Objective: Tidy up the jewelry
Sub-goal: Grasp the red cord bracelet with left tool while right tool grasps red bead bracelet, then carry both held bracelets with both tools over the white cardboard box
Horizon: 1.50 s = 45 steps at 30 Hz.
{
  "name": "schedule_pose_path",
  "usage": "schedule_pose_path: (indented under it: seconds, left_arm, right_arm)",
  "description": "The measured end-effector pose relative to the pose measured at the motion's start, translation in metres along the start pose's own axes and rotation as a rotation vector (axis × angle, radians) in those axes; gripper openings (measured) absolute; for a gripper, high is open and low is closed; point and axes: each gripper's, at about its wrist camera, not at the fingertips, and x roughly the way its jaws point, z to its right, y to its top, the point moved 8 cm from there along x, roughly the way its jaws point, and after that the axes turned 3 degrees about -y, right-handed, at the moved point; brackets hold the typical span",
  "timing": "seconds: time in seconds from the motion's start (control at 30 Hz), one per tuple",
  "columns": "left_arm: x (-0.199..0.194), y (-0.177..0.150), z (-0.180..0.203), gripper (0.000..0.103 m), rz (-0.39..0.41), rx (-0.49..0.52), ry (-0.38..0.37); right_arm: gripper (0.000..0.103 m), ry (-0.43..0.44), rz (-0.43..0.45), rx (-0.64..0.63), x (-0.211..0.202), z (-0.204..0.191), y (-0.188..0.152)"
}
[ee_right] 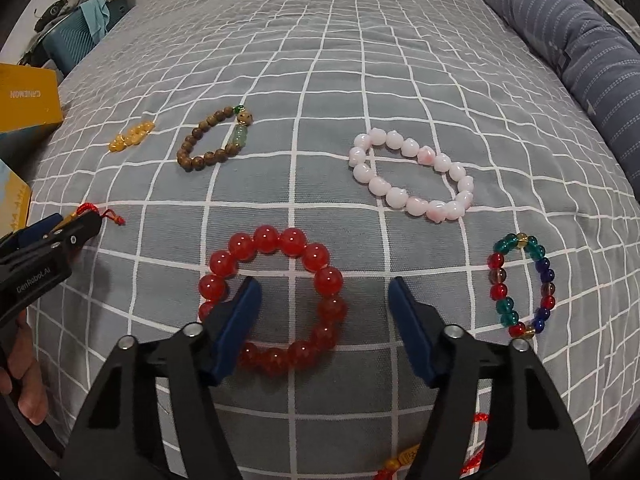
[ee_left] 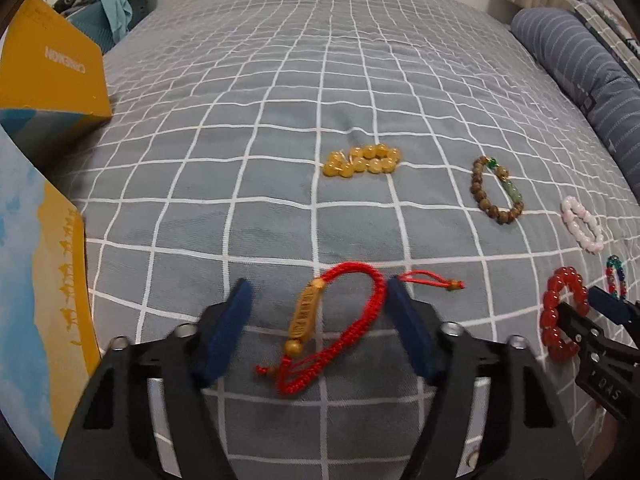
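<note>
red cord bracelet (ee_left: 336, 320) flat on the checked bedspread (ee_left: 280, 120), between half-open left claw (ee_left: 316, 320) pads, ungripped. red bead bracelet (ee_right: 276, 300) straddled by half-open right claw (ee_right: 324, 320). risk: thin cord slipping out, beads rolling, fabric pinched instead.

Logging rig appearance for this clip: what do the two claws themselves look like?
Both match: the left claw and right claw have black angular plastic frames, silver pivot bolts and flat dark-blue fingers. White lettering runs along their black sides. No cables or sleeves show.
</note>
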Motion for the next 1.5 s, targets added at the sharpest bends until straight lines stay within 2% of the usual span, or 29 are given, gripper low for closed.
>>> schedule_pose_path:
  seconds: [0.03, 0.1, 0.17, 0.23, 0.3, 0.37, 0.77, 1.5]
  left_arm:
    - [-0.001, -0.001, 0.001, 0.055, -0.002, 0.001, -0.006]
    - [-0.002, -0.001, 0.001, 0.039, -0.003, 0.004, -0.006]
    - [-0.003, -0.002, 0.002, 0.033, -0.006, 0.008, -0.015]
    - [-0.005, -0.003, 0.003, 0.025, -0.004, 0.009, -0.022]
    - [-0.008, -0.004, 0.004, 0.019, -0.001, 0.009, -0.027]
    - [-0.011, -0.003, 0.004, 0.007, 0.007, 0.008, -0.032]
    - [-0.035, -0.001, 0.005, 0.007, 0.061, 0.006, -0.044]
    - [-0.083, 0.0, 0.008, 0.007, 0.155, 0.007, -0.05]
  right_arm:
    - [0.055, -0.002, 0.002, -0.005, -0.001, -0.001, 0.0]
    - [0.05, -0.011, 0.005, -0.016, -0.002, -0.002, -0.002]
    - [0.042, -0.013, 0.005, -0.019, -0.002, -0.003, -0.001]
    - [0.024, -0.021, 0.007, -0.014, -0.002, -0.002, -0.001]
    - [0.014, -0.032, 0.011, -0.003, -0.003, 0.0, 0.0]
    - [0.014, -0.023, 0.014, 0.007, -0.004, 0.002, 0.001]
    - [0.013, -0.016, 0.052, 0.015, -0.02, 0.002, 0.004]
    - [0.013, 0.014, 0.226, -0.003, -0.08, -0.01, 0.013]
